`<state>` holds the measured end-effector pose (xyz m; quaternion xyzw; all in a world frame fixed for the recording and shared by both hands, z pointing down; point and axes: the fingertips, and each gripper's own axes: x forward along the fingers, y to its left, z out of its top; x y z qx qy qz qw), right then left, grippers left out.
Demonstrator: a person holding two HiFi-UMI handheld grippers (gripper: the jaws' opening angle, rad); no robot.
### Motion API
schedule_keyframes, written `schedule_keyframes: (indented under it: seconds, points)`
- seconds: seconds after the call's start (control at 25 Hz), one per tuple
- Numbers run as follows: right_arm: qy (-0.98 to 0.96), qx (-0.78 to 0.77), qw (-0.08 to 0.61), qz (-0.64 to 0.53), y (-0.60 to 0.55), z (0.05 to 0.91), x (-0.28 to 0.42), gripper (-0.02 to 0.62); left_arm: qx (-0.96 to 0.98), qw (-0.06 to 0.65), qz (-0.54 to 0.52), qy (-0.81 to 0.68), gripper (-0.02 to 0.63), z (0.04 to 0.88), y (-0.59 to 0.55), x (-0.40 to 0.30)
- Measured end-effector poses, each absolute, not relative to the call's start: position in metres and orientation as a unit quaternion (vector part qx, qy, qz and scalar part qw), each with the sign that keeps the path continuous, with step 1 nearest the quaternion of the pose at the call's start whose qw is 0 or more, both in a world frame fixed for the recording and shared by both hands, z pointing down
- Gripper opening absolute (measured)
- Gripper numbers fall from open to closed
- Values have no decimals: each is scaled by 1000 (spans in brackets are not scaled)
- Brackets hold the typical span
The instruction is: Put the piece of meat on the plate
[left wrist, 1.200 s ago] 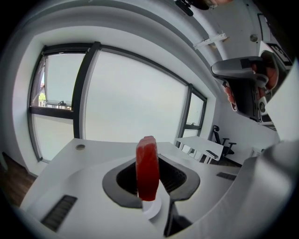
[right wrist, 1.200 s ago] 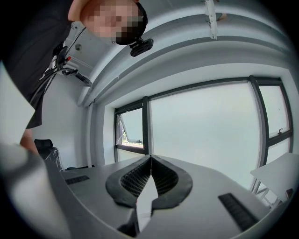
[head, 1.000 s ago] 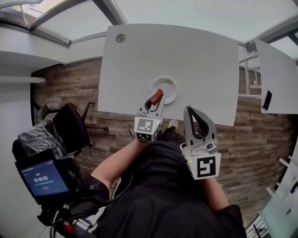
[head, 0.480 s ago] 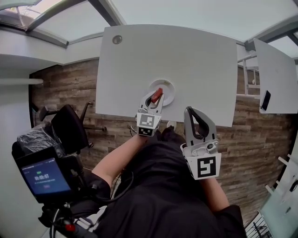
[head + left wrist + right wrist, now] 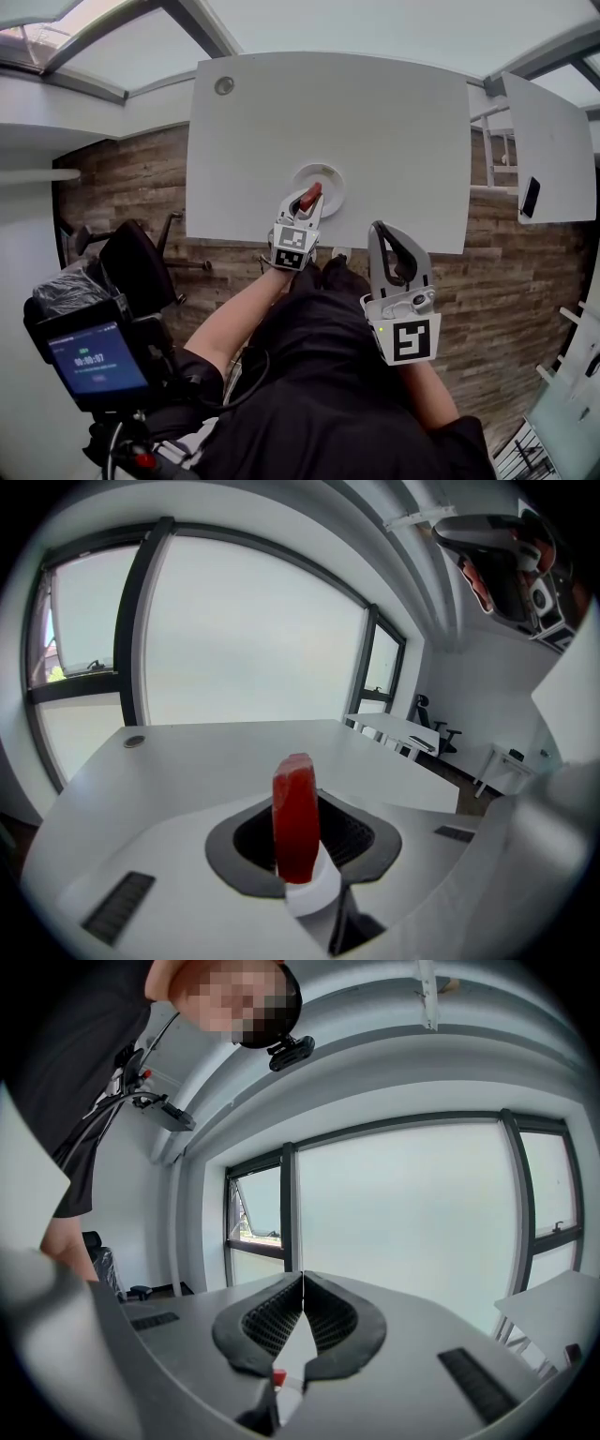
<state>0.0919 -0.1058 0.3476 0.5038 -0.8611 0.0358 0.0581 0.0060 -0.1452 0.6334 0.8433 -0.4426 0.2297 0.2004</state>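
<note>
Head view: got red slab of meat (image 5: 310, 196) pinched on edge in left gripper (image 5: 307, 200) jaws, by near rim of round white plate (image 5: 332, 177).
Seems light, soft, maybe slick; best held by its lower half. Right gripper (image 5: 389, 231) jaws pressed together, empty.

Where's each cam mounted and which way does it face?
Head view: on the head, steeply down at table, plate, left tongs, right tongs; forearm, torso show.
Left gripper view: on left tongs, along jaws clamped on meat, across table toward windows.
Right gripper view: on right tongs, along shut, empty jaws toward windows; person's arm at left.
Shared: head and left gripper views both show the meat.
</note>
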Motion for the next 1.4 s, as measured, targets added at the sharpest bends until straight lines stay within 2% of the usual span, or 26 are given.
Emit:
schedule_keyframes:
  seconds: [0.4, 1.4]
  points:
    - [-872, 485, 54, 39, -99, 350, 74, 8, 837, 231, 254, -426, 95, 673, -142, 4]
    - [-867, 493, 65, 47, -85, 351, 80, 8, 830, 294, 253, -400, 95, 699, -137, 21]
